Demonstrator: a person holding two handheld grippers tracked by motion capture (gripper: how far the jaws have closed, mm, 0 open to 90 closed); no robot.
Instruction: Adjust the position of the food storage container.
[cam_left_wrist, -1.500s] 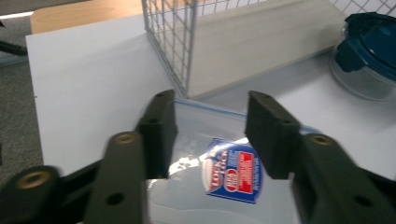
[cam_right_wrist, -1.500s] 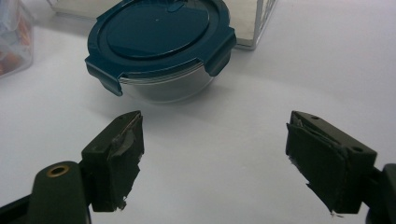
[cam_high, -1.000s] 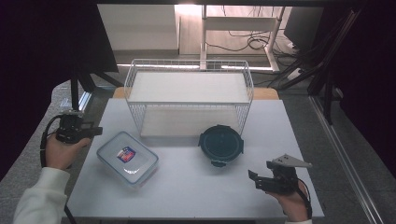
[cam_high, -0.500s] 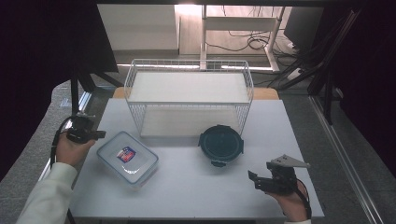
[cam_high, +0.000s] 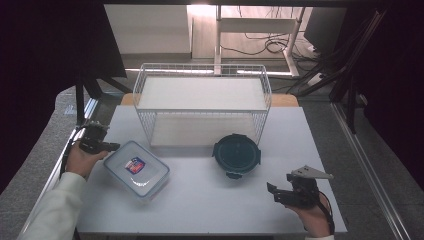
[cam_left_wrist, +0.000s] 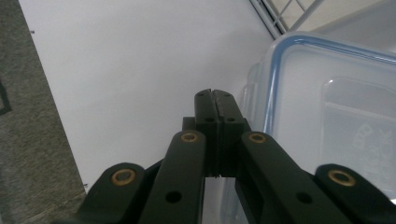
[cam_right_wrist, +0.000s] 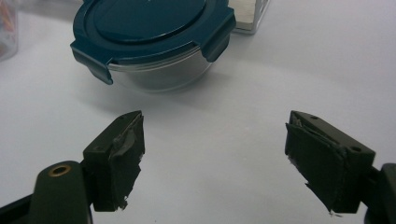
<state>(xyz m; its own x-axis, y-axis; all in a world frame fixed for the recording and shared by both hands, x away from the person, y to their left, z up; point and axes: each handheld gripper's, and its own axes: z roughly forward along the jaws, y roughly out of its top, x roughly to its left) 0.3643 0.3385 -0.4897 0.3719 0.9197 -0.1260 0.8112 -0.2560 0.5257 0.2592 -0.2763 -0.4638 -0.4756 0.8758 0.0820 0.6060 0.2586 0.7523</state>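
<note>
The left tongs (cam_high: 106, 146) are shut tight with nothing in them, tips right beside the clear box (cam_high: 136, 169) on the table (cam_high: 210, 210). To push the box well, they should press low on its side, slowly. The right tongs (cam_high: 281, 193) wait wide open and empty.

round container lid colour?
Dark teal; the round container's lid shows best in the right gripper view.
</note>
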